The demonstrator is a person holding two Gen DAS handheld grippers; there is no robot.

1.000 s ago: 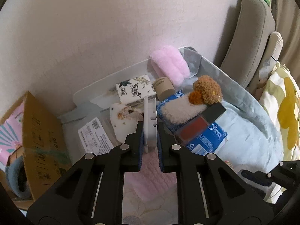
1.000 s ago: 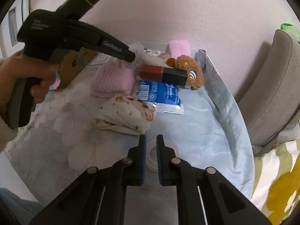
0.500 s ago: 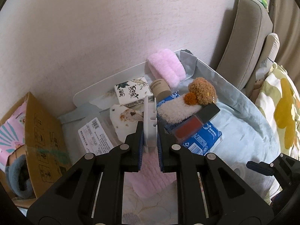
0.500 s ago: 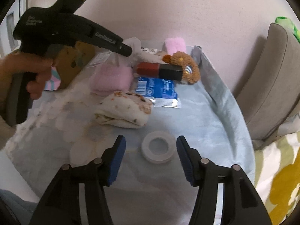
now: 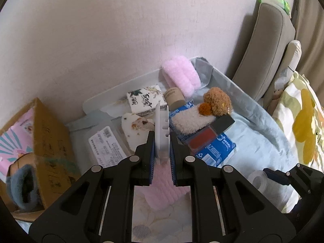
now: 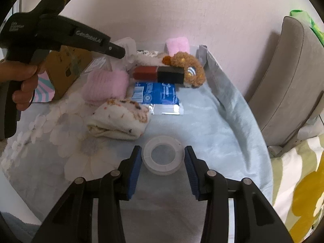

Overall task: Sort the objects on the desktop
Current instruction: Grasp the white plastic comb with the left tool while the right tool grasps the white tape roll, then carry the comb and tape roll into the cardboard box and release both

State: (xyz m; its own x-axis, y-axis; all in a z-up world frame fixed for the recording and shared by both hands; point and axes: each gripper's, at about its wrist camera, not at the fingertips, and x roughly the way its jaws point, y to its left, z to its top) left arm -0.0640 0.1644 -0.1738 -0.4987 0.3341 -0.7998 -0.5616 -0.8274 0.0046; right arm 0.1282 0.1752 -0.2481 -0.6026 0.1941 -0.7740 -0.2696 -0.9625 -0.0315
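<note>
Two black grippers work over a pale blue quilted cloth (image 6: 212,121). Left gripper (image 5: 162,162) pinches a flat white notched plastic piece (image 5: 161,133) upright between its pads, above the folded pink towel (image 5: 162,186). Right gripper (image 6: 162,172) is closing around a translucent white tape roll (image 6: 162,156) lying flat on the cloth, its pads not yet touching it.
</note>
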